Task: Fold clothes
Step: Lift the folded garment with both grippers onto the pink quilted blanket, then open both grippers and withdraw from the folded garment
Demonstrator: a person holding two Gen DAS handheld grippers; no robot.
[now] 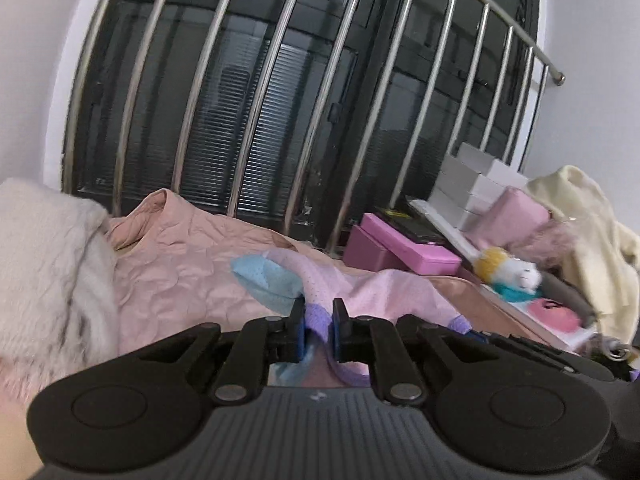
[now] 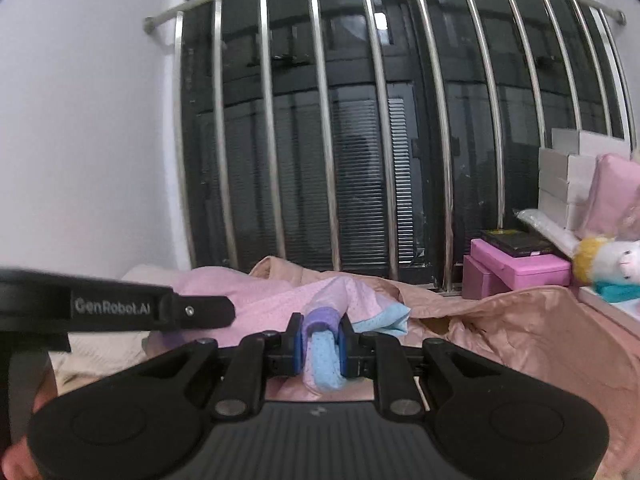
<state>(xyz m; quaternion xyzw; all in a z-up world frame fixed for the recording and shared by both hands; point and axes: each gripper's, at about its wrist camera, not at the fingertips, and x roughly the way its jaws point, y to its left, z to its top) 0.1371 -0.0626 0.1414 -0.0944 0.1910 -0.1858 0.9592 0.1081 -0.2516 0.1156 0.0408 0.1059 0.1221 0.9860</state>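
Observation:
A pink mesh garment [image 1: 360,284] with light blue panels and purple trim hangs between my two grippers above a pink bedspread [image 1: 180,264]. My left gripper [image 1: 319,312] is shut on the garment's purple edge. In the right wrist view the garment [image 2: 256,300] spreads to the left, and my right gripper [image 2: 321,326] is shut on a bunched purple and blue fold of it. The left gripper's black body [image 2: 120,306] shows at the left of the right wrist view.
A barred dark window [image 1: 280,100] fills the back. A white fluffy blanket [image 1: 48,264] lies at the left. Pink boxes [image 1: 396,250], white boxes [image 1: 476,184], a plush toy [image 1: 512,272] and a cream garment [image 1: 592,232] crowd the right side.

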